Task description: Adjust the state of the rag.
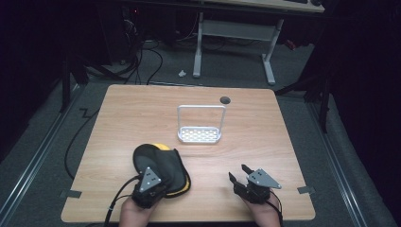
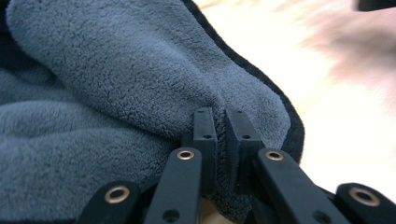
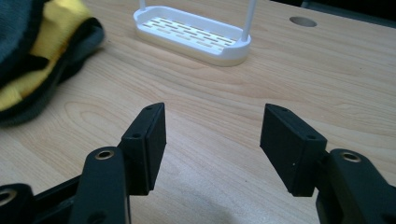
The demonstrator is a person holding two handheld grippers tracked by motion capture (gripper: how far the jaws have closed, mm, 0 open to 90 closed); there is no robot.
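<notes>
One grey-and-yellow slipper point(image 1: 161, 165) at 7 o'clock on the table point(image 1: 142, 113), long axis running 11 to 5, toe toward 11. Left gripper point(image 1: 150, 185) clenched on its fleece edge — jaws pinching the fabric. Right gripper point(image 1: 240, 174) at 5 o'clock, jaws spread, holding nothing. One white rack point(image 1: 199, 135) at centre — well apart, nothing between.

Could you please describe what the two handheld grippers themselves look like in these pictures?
Both the left gripper and the right gripper are matte black, each topped by a grey three-cornered plate with small dark holes. Their flat rectangular black jaws ride on link arms with brass-coloured rivets. A black cable trails from each. The forearms show no sleeves.
</notes>
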